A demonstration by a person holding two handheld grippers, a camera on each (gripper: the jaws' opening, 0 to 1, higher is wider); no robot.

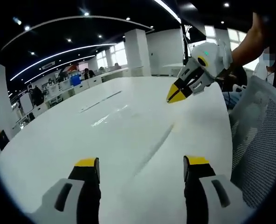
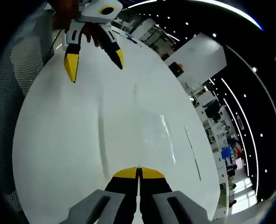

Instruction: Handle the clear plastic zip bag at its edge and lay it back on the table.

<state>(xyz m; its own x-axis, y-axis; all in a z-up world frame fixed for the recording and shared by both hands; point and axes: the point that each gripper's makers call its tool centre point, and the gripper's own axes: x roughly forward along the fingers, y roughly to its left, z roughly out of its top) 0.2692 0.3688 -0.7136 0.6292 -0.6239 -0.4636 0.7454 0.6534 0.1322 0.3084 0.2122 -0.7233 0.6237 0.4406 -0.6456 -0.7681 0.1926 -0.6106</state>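
Two claws work over a white counter [image 1: 128, 140], and the clear plastic zip bag [image 2: 152, 135] lies flat on it, nearly invisible: in the right gripper view it shows as a glossy, faintly wrinkled patch with straight edges ahead of that view's own jaws, and in the left gripper view as a sheen with a faint curved edge line out in front.

Going left to right: the left claw [image 1: 140, 169] is spread wide, its yellow-tipped jaws well apart and holding nothing, hanging above bare counter with the bag's sheen beyond them. The same claw appears at the far end of the right gripper view, jaws splayed in the air.

The right claw [image 2: 138, 172] has its jaws pressed together, the yellow tips meeting along a thin seam. They sit low, at or just beside the near edge of the bag. Whether a film of plastic is caught between them I cannot tell; it is too clear and thin to make out.

Judging the step: the bag looks laid down already or about to be gripped at its edge. Doing it well means catching only the rim, keeping the film flat, and releasing low so it does not slide or fold.
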